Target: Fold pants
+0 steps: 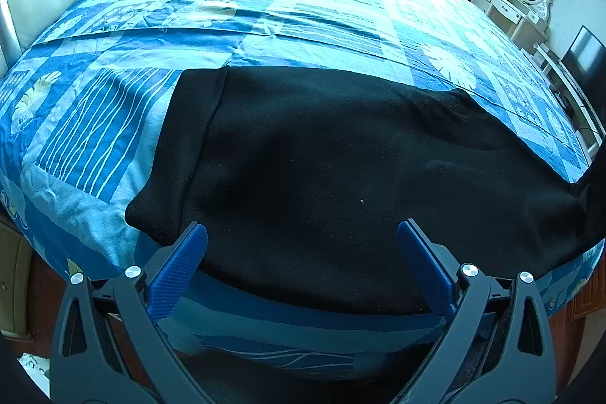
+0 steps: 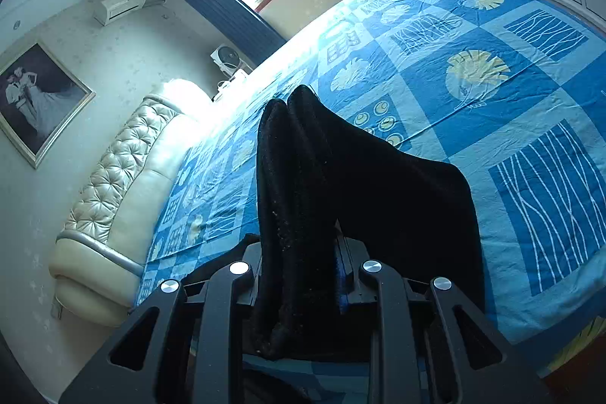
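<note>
Two hand-held grippers | left hand-held gripper (image 1: 302, 237) wide apart | right hand-held gripper (image 2: 299, 252) clamping pants (image 2: 378, 184)

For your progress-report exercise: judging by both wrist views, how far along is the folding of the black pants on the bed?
Done: the black fleece pants lie spread on the blue patterned bedsheet, apparently leg over leg. In hand: the right gripper is shut on a bunched end of the fabric, lifted off the sheet. The left gripper is open over the near edge, holding nothing. Left: carrying that end across and flattening.
</note>
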Tool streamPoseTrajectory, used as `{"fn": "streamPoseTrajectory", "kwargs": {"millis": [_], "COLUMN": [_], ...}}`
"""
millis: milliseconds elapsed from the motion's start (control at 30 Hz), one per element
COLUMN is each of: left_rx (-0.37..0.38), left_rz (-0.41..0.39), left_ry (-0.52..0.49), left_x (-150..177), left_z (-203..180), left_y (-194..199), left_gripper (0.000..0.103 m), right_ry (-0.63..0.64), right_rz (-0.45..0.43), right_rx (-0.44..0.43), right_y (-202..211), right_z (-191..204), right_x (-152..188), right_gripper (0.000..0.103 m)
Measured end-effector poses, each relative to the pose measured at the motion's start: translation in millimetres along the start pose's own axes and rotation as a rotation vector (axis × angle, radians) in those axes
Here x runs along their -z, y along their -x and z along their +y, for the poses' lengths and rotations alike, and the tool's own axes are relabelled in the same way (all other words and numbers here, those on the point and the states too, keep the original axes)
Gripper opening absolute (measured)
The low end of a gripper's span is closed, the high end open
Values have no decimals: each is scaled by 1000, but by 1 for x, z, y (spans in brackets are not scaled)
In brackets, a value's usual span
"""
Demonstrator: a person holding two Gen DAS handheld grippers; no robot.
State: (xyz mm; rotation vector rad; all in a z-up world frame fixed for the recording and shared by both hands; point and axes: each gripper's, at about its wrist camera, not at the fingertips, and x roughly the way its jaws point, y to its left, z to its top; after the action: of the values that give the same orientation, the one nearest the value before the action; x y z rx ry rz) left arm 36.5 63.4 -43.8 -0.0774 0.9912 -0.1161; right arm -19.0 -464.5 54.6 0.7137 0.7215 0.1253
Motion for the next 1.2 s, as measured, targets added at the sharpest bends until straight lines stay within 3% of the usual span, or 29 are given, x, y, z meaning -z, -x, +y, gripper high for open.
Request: {"fn": "streamPoseTrajectory", "kwargs": {"millis": [233, 567, 1000, 1200], "left_rx": [27, 41, 37, 37], "left_rz": [-22, -18, -16, -14], "left_ry": [-30, -36, -44, -37], "left_x": [0, 2, 3, 2], "left_z": [-12, -20, -23, -22], "left_y": [9, 11, 9, 8], "left_gripper": [100, 100, 100, 100], "right_ry": [83, 179, 266, 255], "right_rz": [115, 221, 268, 264], "right_rx": [94, 208, 292, 284], "right_y": [-78, -152, -183, -183], "right_z": [35, 66, 88, 92], "right_x": [48, 101, 133, 137], "right_gripper": [24, 24, 24, 32]}}
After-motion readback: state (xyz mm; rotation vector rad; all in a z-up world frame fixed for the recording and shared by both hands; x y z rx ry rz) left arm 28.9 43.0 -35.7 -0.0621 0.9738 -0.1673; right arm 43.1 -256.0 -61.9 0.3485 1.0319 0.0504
